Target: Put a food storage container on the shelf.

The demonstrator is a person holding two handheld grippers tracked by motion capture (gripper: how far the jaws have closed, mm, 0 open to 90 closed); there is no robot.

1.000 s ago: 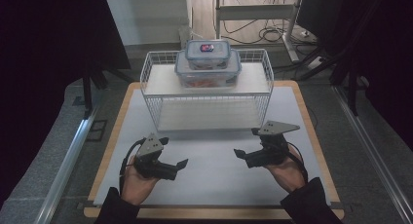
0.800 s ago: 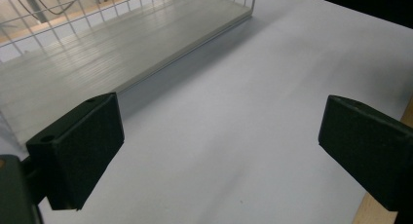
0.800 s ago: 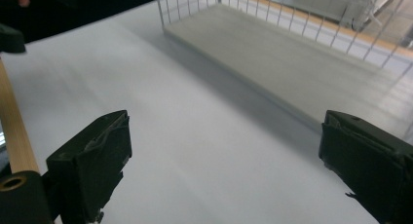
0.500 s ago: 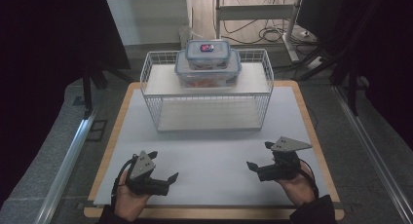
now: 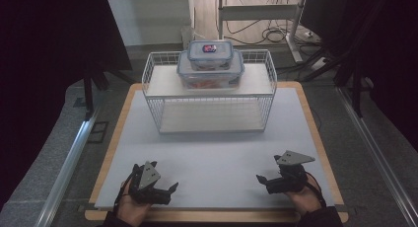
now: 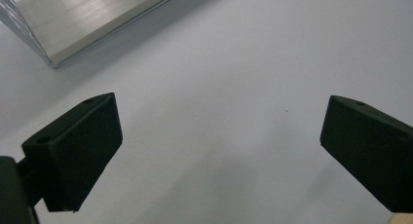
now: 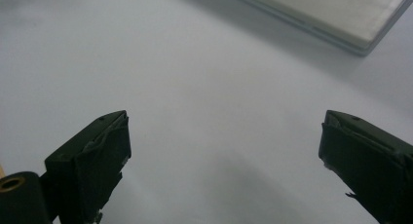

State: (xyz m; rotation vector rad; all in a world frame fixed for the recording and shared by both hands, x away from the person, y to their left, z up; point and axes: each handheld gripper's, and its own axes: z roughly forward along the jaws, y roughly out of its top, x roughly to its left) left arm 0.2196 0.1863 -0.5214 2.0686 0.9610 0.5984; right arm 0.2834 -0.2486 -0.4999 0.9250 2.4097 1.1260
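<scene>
Small container [image 5: 210,54] lid label unreadable; left hand-held gripper [image 5: 168,191], right hand-held gripper [image 5: 262,180] wide.

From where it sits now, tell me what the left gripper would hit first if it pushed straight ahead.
Probably the white mat: the left gripper, jaws wide open, tilts down at bare surface. On a shallower line, the wire rack's lower shelf corner sits left of its path; depth is unclear.

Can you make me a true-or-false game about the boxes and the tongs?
1. The small box sits on top of the big box. True.
2. The boxes are on the rack's bottom shelf. False: they are on the top shelf.
3. The left tongs hold a box. False: they are open and hold nothing.
4. The right tongs are open. True.
5. Both tongs are near the mat's front edge. True.
</scene>
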